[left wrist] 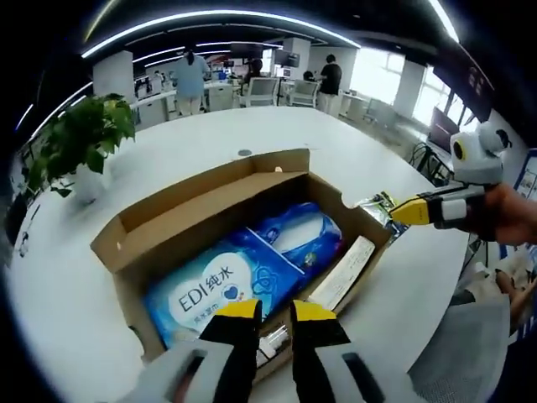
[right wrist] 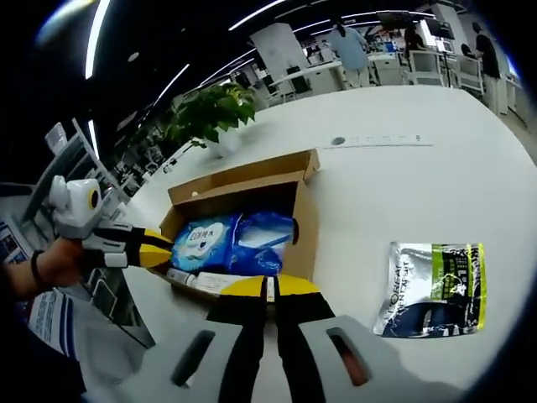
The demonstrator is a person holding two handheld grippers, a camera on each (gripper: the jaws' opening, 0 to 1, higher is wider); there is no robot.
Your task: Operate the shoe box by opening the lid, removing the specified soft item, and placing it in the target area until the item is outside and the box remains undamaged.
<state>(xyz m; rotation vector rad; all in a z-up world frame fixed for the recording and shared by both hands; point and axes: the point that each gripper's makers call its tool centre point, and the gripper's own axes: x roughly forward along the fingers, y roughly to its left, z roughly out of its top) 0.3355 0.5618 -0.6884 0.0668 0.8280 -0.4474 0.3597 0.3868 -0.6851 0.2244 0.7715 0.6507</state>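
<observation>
An open cardboard shoe box [left wrist: 168, 214] [right wrist: 243, 180] lies on the white table, its lid flap folded back. Inside are a blue wet-wipe pack [left wrist: 243, 269] [right wrist: 226, 239] and a slim white carton [left wrist: 344, 273] along one side. My left gripper [left wrist: 277, 311] hovers over the box's near edge with a small gap between its yellow tips and nothing held; it also shows beside the box [right wrist: 164, 250]. A silver soft pouch [right wrist: 436, 285] [left wrist: 376, 206] lies flat on the table outside the box. My right gripper [right wrist: 268, 287] [left wrist: 394, 214] is shut and empty, close to the pouch and the box corner.
A potted plant [left wrist: 80, 138] [right wrist: 210, 109] stands on the table beyond the box. A thin white strip [right wrist: 386, 138] lies farther out on the table [left wrist: 252, 126]. People, desks and chairs are in the background. A person's hand holds each gripper.
</observation>
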